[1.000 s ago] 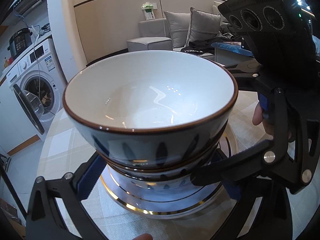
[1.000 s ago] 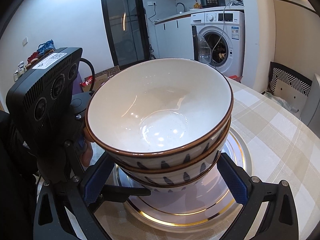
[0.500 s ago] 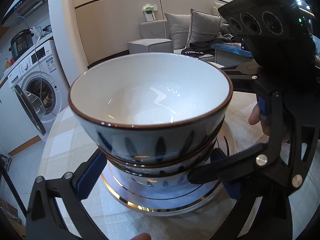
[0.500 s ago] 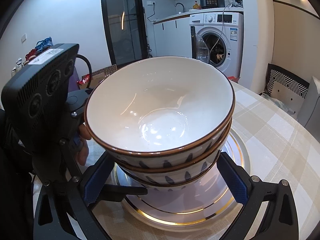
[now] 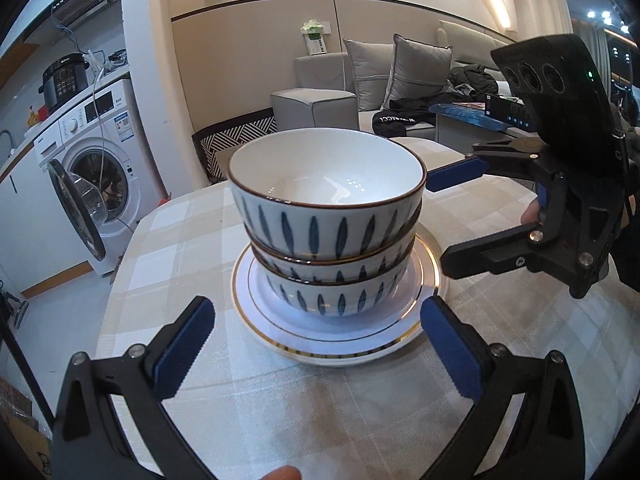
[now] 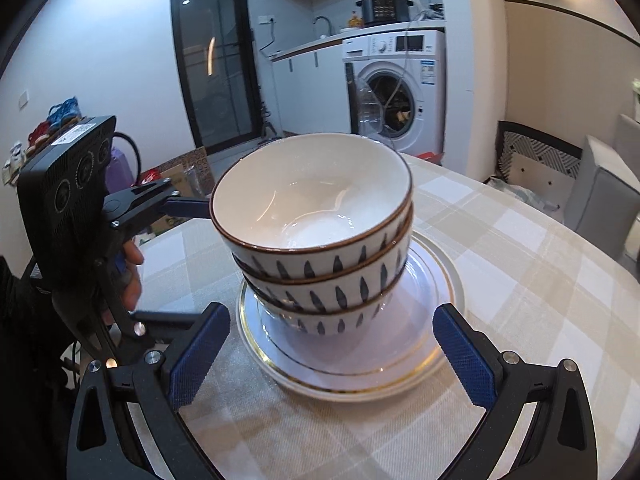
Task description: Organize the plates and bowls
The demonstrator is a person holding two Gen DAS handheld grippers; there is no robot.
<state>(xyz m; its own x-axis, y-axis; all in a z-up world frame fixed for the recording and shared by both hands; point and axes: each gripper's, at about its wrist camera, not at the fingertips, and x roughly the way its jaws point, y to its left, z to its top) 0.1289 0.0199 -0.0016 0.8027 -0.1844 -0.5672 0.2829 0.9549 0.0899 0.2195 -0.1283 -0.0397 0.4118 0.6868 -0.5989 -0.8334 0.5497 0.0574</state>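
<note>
Three white bowls with blue dashes and brown rims (image 5: 328,232) (image 6: 320,268) sit nested upright on stacked white plates with gold rims (image 5: 332,354) (image 6: 420,360). My left gripper (image 5: 316,307) is open, its blue pads just short of the plates' near edge and touching nothing. It also appears as the left gripper (image 6: 200,260) to the left of the stack. My right gripper (image 6: 329,313) is open too, pads on either side of the plates' front edge with a gap. From the other side the right gripper (image 5: 437,222) stands right of the stack, apart from it.
A beige checked tablecloth (image 5: 280,408) covers the table, whose edge curves off at the left. Beyond it stand a washing machine (image 5: 100,184) with its door open and a grey sofa (image 5: 320,104). A person's hand (image 6: 130,276) holds the left gripper.
Both grippers have pulled back from the bowl stack. Their fingers flanked the lowest bowl before; now the stack stands free on the plates and looks smaller in both views.
</note>
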